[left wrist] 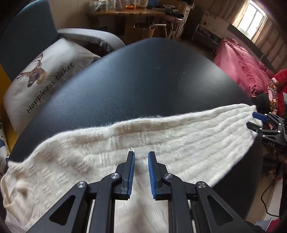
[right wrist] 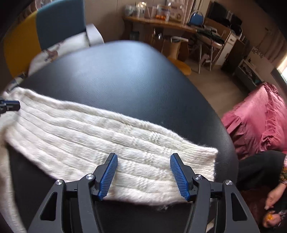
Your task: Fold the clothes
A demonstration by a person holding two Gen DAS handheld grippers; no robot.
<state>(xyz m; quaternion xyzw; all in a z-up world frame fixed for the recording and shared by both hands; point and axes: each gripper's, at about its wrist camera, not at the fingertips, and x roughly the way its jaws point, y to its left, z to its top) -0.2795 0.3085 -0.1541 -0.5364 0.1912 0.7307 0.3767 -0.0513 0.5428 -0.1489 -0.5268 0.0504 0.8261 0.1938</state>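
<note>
A white fuzzy knit sweater lies flat across the near half of a round black leather table. My left gripper hovers over the sweater's body, its blue-padded fingers a narrow gap apart with nothing between them. In the right wrist view, one long ribbed part of the sweater stretches leftward and ends at a cuff near the table's right edge. My right gripper stands wide open just above that cuff end, holding nothing. It also shows at the far right of the left wrist view, right gripper.
A cushion with a deer print rests on a grey and teal armchair to the left. Pink bedding lies to the right, beside a seated person's hand. A cluttered wooden desk stands behind. The table's far half is bare.
</note>
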